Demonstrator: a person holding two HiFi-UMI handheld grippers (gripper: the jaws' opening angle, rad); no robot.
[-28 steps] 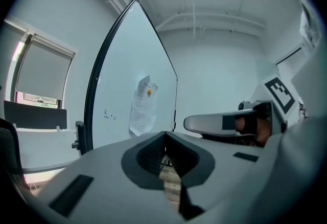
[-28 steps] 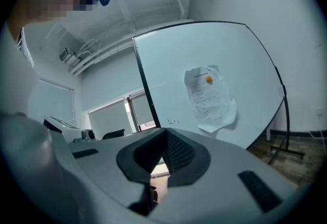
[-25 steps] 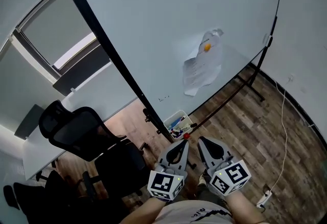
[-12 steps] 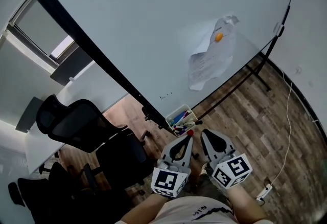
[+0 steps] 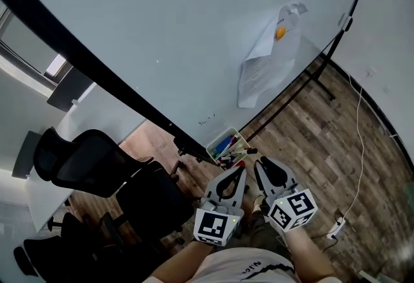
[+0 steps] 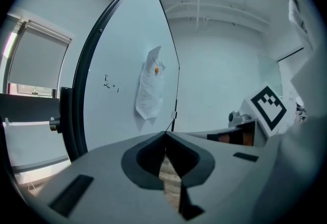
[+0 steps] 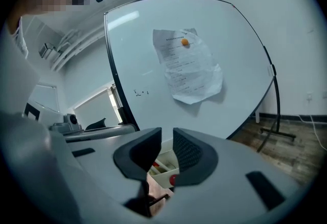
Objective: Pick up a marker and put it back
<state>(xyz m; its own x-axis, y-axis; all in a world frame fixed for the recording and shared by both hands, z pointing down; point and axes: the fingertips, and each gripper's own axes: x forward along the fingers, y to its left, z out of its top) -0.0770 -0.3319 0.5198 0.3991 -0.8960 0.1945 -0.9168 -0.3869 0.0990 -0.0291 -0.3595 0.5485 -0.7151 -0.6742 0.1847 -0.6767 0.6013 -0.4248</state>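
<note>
At the lower edge of the whiteboard [image 5: 194, 30], the left tool [image 5: 240, 170] hangs with its jaws together and nothing in them. It sits just short of the white bin [image 5: 214, 144] of markers fixed to the frame, and has dropped a little closer to that bin than a second ago. Just right of its tip, a red marker [image 5: 241, 163] shows at the bin's near corner. The right gripper view shows its round end low in the gap, against the inner edge of the right-hand jaw, with the bin behind it. The right tool [image 5: 260, 164] has come down too. Its jaws, closed a moment ago, have just been opening and now stand apart with a clear gap between the pads. I judge this to be the release, with the marker going back among the others. Whether it already lies fully in the bin or only leans on the rim cannot be told, so the return looks nearly done, not certain.
</note>
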